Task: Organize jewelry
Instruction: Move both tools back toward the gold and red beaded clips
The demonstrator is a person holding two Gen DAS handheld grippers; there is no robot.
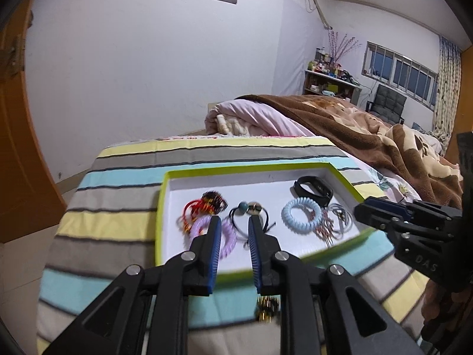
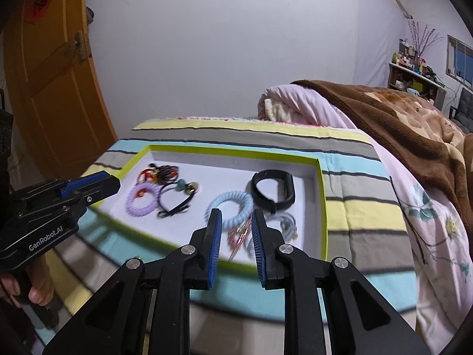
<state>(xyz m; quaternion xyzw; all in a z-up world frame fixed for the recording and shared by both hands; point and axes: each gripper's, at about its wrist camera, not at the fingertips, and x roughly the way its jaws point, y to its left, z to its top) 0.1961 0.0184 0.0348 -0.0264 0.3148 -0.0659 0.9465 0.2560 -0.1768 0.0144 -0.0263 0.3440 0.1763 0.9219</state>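
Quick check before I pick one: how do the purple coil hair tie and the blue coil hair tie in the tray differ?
The purple coil hair tie lies toward the tray's left end, the blue coil hair tie right of the middle. A red-orange piece shows inside the purple ring; the blue ring shows bare white floor. The blue one sits beside the black wristband, the purple beside the black beaded tie. Both lie flat in the green-rimmed tray.

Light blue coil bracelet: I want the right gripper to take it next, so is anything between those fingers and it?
Nothing visible blocks it. The right gripper hovers open, empty, above the tray's near rim. The light blue coil bracelet lies just beyond, uncovered; the beaded strands touch its near right side.
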